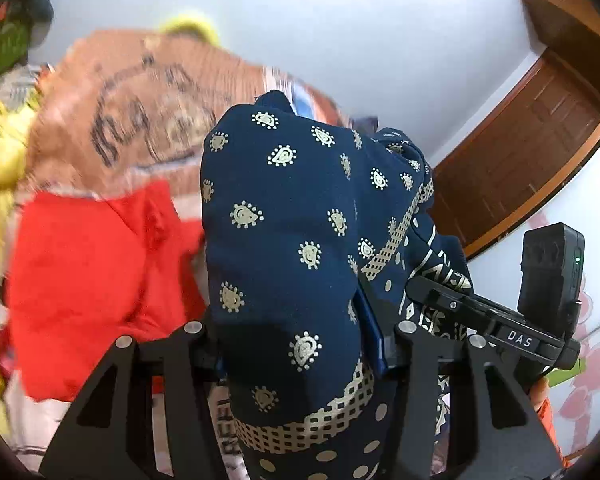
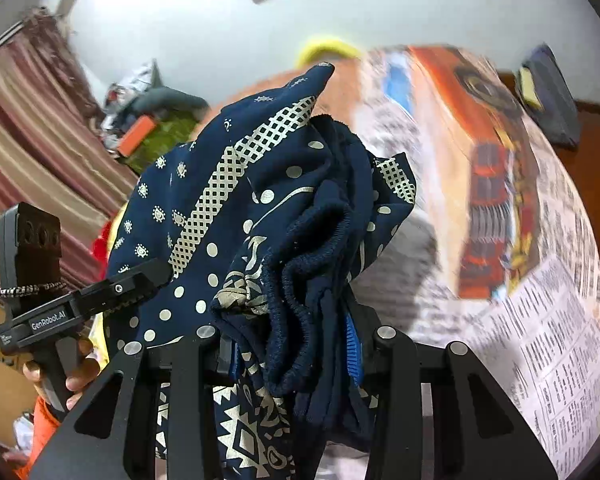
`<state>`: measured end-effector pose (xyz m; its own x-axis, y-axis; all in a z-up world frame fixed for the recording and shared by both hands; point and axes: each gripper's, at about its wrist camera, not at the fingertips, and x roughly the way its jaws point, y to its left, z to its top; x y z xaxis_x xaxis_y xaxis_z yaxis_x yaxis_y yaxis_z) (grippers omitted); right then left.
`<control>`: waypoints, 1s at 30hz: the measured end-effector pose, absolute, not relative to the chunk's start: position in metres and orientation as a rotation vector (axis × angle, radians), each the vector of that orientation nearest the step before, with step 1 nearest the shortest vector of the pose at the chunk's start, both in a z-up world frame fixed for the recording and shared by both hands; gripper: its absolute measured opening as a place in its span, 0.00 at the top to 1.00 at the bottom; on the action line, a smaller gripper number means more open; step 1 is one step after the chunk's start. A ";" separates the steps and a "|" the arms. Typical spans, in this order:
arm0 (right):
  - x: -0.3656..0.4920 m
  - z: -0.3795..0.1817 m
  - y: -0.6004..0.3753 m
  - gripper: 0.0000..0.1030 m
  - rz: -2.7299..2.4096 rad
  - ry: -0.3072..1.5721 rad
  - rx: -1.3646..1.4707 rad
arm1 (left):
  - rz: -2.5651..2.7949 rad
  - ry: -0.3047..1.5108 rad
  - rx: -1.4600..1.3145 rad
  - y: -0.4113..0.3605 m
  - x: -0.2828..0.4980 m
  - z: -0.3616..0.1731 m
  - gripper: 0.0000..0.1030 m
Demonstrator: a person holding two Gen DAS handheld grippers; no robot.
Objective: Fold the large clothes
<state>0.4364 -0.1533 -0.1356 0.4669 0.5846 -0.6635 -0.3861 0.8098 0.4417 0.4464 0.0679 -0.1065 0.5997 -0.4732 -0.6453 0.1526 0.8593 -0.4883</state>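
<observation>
Both tools grip bunched navy garment (image 1: 292, 216) with pale paisley print.

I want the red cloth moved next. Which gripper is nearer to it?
Left. The left gripper, shut on the navy garment, is right beside the red cloth; the right gripper is farther off.

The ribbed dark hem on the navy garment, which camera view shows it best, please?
The right wrist view: the ribbed hem sits bunched at the centre, its knit ridges sharp, just above the right gripper. The left wrist view shows only the garment's printed face draped over the left gripper; no hem there.
</observation>
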 end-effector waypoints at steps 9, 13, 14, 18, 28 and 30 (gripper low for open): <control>0.430 -0.097 -0.076 0.66 0.697 0.822 0.216 | -0.297 0.773 -0.390 0.145 0.426 -0.055 0.50; 0.447 -0.112 -0.045 0.66 0.722 0.852 0.205 | -0.261 0.792 -0.413 0.177 0.428 -0.065 0.50; 0.452 -0.119 -0.035 0.66 0.724 0.866 0.204 | -0.252 0.802 -0.424 0.185 0.432 -0.072 0.50; 0.467 -0.152 -0.009 0.66 0.715 0.935 0.201 | -0.213 0.858 -0.466 0.211 0.445 -0.110 0.50; 0.499 -0.237 0.038 0.65 0.659 1.091 0.105 | -0.105 1.038 -0.557 0.250 0.485 -0.233 0.45; 0.494 -0.235 0.042 0.63 0.668 1.074 0.056 | -0.096 1.019 -0.558 0.253 0.479 -0.241 0.39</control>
<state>0.4944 0.0417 -0.2351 0.3017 0.5294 -0.7929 -0.4770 0.8039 0.3552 0.4794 0.2526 -0.2406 0.5332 -0.3291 -0.7793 -0.1781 0.8569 -0.4838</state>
